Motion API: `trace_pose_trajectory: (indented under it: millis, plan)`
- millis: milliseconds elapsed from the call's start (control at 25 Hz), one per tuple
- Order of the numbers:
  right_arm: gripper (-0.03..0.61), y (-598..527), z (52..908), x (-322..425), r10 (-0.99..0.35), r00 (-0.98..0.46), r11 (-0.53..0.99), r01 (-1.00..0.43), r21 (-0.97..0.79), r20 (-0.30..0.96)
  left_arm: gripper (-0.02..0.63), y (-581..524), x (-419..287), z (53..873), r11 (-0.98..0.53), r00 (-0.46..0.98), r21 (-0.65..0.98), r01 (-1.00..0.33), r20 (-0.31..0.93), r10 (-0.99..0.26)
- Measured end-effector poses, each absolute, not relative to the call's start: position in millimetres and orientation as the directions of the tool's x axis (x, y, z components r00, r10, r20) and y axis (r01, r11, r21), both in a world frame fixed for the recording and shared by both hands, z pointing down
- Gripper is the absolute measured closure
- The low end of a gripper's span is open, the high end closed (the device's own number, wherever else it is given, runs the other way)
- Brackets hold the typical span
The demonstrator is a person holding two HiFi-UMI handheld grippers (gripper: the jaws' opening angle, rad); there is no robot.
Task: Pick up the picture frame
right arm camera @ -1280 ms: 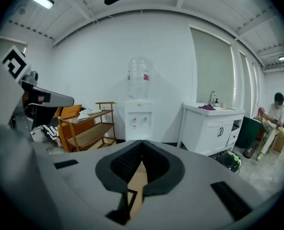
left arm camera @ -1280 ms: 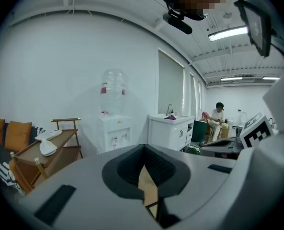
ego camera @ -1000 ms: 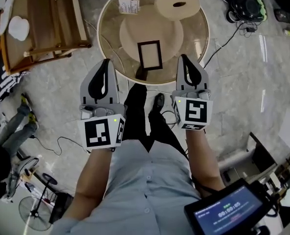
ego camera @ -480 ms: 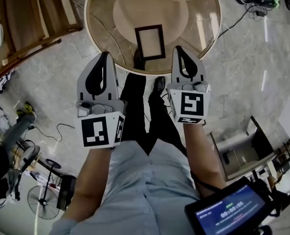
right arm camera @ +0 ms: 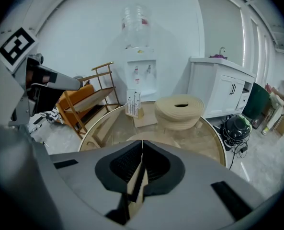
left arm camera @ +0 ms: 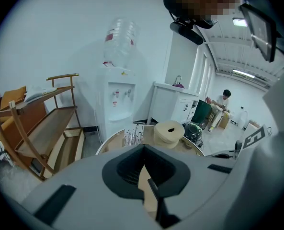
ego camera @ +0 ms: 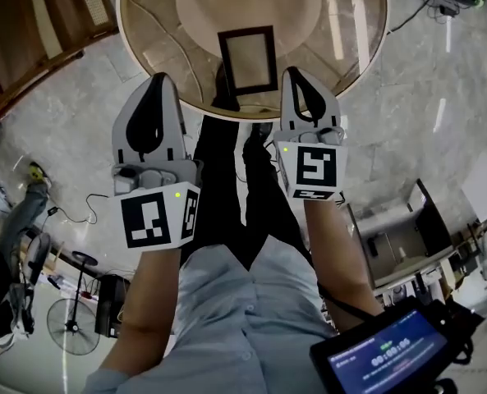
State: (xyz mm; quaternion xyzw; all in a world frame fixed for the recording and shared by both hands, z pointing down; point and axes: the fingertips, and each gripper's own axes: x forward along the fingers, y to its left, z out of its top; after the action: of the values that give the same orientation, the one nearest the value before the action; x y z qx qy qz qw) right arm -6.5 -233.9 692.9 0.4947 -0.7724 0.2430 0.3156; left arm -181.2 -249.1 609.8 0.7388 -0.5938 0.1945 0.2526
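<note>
Hovering over the near rim of a round glass table (ego camera: 350, 48), both tools point forward and downward from the person's hands. The left gripper (ego camera: 155, 79) has its tip at about 8 o'clock from the picture frame (ego camera: 247, 58). The right gripper (ego camera: 293, 73) has its tip at about 4 o'clock from it, closer to the frame but not touching it.

The picture frame lies flat on the glass toward the table's 6 o'clock edge, between the two tips and a little beyond them. It is a dark border around a pale middle. A dark shape at its 7 o'clock corner may be a prop behind the frame or a shoe seen through the glass; this cannot be told.

In its own view, the left gripper's jaws meet tip to tip with nothing between them. The right gripper's jaws are likewise closed at the tips, with only a thin slit behind and nothing in it.

Farther across the table, toward 12 o'clock, stand a broad tan roll (right arm camera: 180, 110) and a small card stand (right arm camera: 133, 103). A water cooler (right arm camera: 141, 63) rises behind them. A wooden rack (ego camera: 29, 31) sits on the floor at 10 o'clock, a fan (ego camera: 69, 333) at 7 o'clock, and a lit screen (ego camera: 383, 353) at 5 o'clock.
</note>
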Motion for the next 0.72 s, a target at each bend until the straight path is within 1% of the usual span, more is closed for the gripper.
trace_pose_trajectory:
  millis: [160,360,720]
  plan:
    - [0.543,-231.2,716.0,-5.8,-0.587,-0.319,0.398,-0.914,-0.078,0.744,0.603,-248.3,-180.0,626.4,-0.171,0.226,0.149,-0.974,0.604,-0.764]
    - [0.495,-229.1,751.5,-13.1,-0.551,-0.329,0.407,-0.908,-0.096,0.767,0.603,-251.3,-185.9,656.1,-0.16,0.23,0.167,-0.973,0.621,-0.749]
    - [0.459,-214.8,817.9,-7.5,-0.496,-0.332,0.408,-0.905,-0.122,0.802,0.603,-240.5,-193.9,713.5,-0.127,0.208,0.168,-0.978,0.671,-0.712]
